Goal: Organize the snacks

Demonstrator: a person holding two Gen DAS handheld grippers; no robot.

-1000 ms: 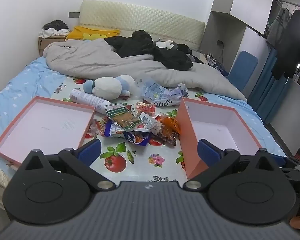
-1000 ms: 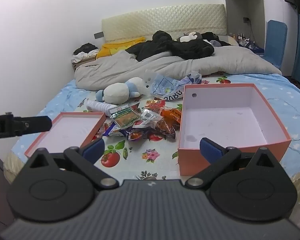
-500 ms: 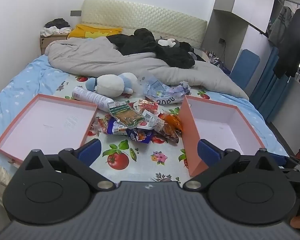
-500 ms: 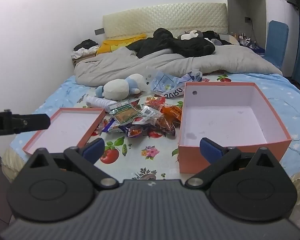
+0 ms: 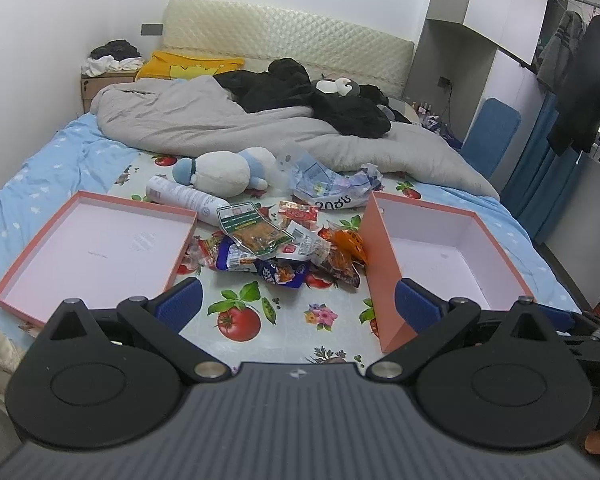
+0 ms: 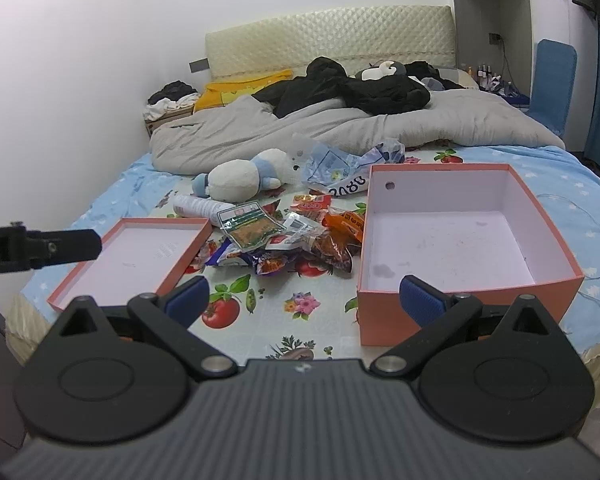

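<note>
A heap of snack packets (image 5: 276,244) (image 6: 288,236) lies on the fruit-print cloth (image 5: 296,332) on the bed, topped by a green-labelled pack (image 5: 252,230) (image 6: 250,226). An empty orange box (image 5: 444,256) (image 6: 456,248) stands right of the heap. Its shallow lid (image 5: 88,248) (image 6: 136,256) lies left. My left gripper (image 5: 298,304) is open, well short of the heap, holding nothing. My right gripper (image 6: 304,298) is open too, hovering at the bed's near edge before the box. The left gripper's body (image 6: 40,246) shows at the right wrist view's left edge.
A white tube (image 5: 184,196), a plush toy (image 5: 224,170) and a crumpled plastic bag (image 5: 332,188) lie behind the heap. A grey duvet (image 5: 220,124) and black clothes (image 5: 320,100) cover the far bed. A blue chair (image 5: 492,136) and hanging clothes (image 5: 584,80) stand right.
Both grippers have drawn back slightly and risen, so the bed scene looks a little farther away. Nothing on the bed has moved and both grippers stay open.
</note>
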